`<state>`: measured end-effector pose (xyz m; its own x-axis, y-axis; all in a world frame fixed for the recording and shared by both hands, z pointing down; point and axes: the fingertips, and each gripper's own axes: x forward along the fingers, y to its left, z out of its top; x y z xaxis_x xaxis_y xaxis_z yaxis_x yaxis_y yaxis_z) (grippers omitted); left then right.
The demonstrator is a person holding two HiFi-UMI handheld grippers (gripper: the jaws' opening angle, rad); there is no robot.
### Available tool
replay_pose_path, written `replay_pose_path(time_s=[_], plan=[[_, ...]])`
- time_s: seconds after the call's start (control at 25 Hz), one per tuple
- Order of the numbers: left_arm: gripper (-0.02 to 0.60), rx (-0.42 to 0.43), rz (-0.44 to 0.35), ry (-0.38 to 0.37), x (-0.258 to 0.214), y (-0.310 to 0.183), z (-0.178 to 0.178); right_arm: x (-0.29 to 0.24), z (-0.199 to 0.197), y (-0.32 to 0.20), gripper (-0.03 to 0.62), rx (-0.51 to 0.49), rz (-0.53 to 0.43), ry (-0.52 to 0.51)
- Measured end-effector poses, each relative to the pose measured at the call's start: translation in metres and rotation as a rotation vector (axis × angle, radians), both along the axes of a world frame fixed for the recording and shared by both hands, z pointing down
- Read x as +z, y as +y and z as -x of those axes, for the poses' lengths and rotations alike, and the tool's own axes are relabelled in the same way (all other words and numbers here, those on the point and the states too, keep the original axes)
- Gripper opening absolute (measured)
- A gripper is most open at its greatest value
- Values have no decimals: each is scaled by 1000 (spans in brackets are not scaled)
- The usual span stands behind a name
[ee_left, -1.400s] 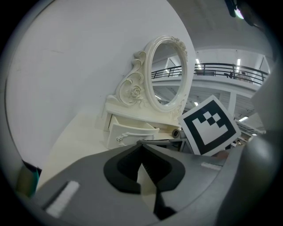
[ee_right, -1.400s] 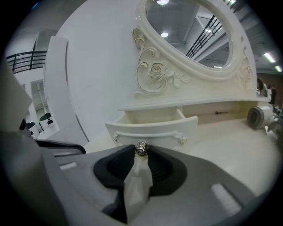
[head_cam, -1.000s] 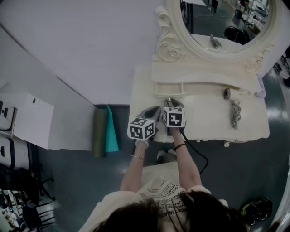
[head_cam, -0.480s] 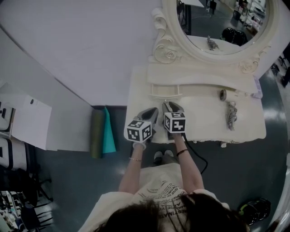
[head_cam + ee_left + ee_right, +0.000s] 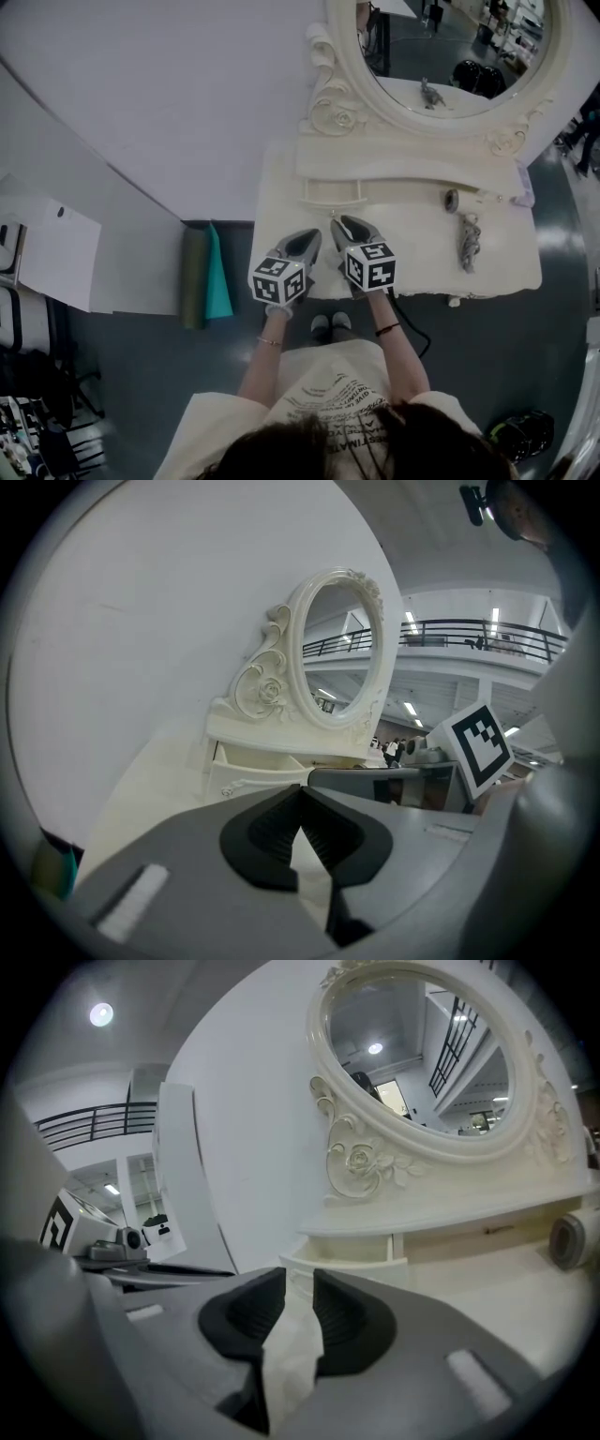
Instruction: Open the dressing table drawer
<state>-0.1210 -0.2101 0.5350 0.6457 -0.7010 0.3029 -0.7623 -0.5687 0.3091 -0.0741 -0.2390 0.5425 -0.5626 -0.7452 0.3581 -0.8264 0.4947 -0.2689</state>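
The drawer [image 5: 335,192] sits at the back left of the counter [image 5: 412,246], under the shelf that carries the mirror [image 5: 450,47]. It looks already pulled out. Both gripper views show its front standing forward of the frame, with the hollow of the box open behind it [image 5: 347,1262]. By that, the opening itself seems done. What is left is at most a further pull, if the drawer is meant to come out more, and taking the hands away.

The left claw [image 5: 300,794] has its tips met and holds nothing. It hangs over the front left part of the counter, well apart from the drawer. The right claw [image 5: 298,1279] stands beside it, nearer the middle. Its jaws are a little apart and closing, and only the pale counter shows through the gap. Neither claw touches the drawer.

A second ago the right claw's tips were just in front of the drawer front, and the left claw was close beside it. Now both are back toward the counter's front edge, with bare counter showing between them and the drawer. The drawer looks no further out than it was then.
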Motion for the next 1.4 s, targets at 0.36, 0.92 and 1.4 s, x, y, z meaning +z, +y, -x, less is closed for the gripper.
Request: replay_pose_path(time_s=[0.36, 0.92, 1.4], plan=[[2, 32, -71, 19, -31, 11, -10, -38, 5, 19, 76, -84, -56, -78], [2, 57, -151, 33, -64, 24, -15, -81, 2, 34, 3, -153, -152, -142], [2, 53, -188, 43, -78, 28, -15, -98, 7, 44, 3, -202, -210, -175]])
